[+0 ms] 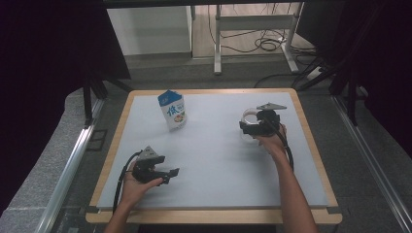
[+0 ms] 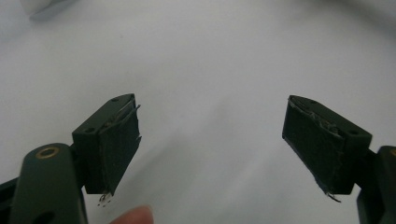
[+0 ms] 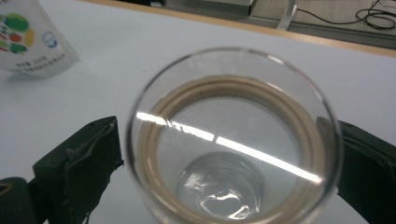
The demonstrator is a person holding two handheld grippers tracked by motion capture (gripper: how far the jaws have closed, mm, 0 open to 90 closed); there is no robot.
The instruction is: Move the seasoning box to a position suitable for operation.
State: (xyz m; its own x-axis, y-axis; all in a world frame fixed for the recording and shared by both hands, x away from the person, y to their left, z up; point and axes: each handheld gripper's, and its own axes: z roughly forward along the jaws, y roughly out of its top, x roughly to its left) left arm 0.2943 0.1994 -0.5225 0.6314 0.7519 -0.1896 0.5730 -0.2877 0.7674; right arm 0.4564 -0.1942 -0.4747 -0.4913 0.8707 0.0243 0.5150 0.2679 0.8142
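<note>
A clear drinking glass stands upright on the right half of the white table top. My right gripper reaches around it from the near side. In the right gripper view the glass sits between the two jaws of the right gripper; a thin strip of table shows between the left pad and the glass wall, and the right pad lies against it. A white and blue carton stands at the back centre-left. My left gripper rests open and empty near the front left.
The carton's printed side shows at the upper left of the right gripper view. Bare white surface lies between the left gripper's pads. A wooden rim borders the table. Metal frame legs and cables lie on the floor beyond.
</note>
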